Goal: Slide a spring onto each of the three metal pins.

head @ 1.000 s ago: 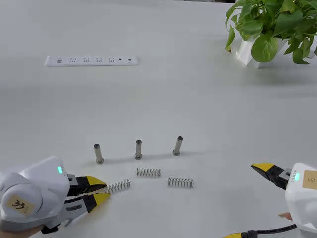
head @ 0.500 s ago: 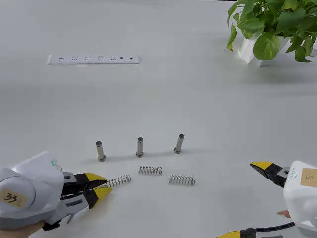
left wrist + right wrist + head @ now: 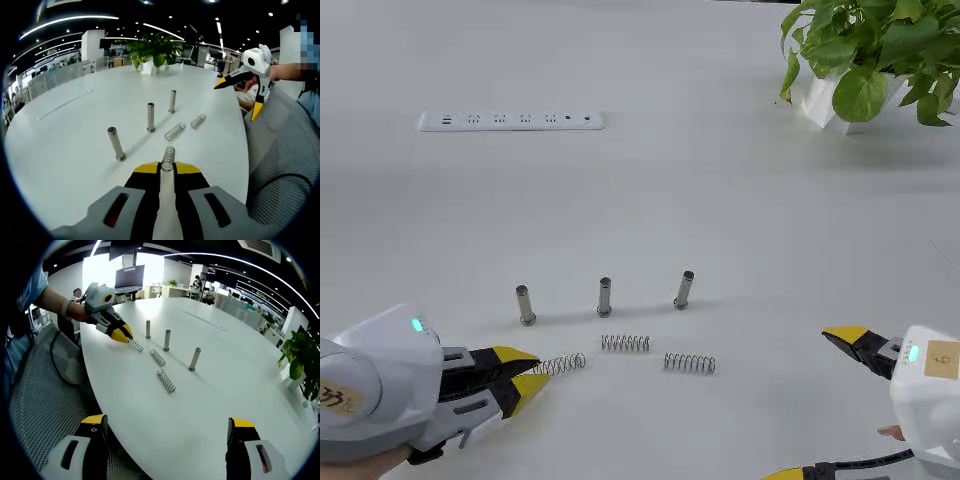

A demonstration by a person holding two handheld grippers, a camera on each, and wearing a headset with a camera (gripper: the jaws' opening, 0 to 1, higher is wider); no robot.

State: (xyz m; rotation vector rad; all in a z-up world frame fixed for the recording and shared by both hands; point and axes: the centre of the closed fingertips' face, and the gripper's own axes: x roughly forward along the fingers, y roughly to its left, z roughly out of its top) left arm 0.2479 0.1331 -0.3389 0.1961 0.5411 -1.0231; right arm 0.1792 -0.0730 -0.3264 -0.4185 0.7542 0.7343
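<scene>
The left hand-held gripper (image 3: pixel 533 368) pinches the end of the leftmost spring (image 3: pixel 562 364) on the counter (image 3: pixel 720 200), three pins (image 3: pixel 605 297) upright just beyond, two springs (image 3: pixel 623 343) alongside; power strip (image 3: pixel 510 121) and potted plant (image 3: pixel 865 50) far back. The right hand-held gripper (image 3: pixel 815 405) gapes wide, well apart. Left jaws have narrowed since a second ago.

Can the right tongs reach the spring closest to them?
Probably yes: the open right tongs hang beside the small coiled metal spring, with bare white table between them and nothing in the way.

open-plan office: big white meeting table (image 3: pixel 720 200) with power strip (image 3: pixel 510 121) and potted plant (image 3: pixel 865 50), mesh chair (image 3: pixel 45 405) alongside, monitor (image 3: pixel 129 276) and desk rows behind (strip lights (image 3: pixel 65 20) on a dark ceiling).
</scene>
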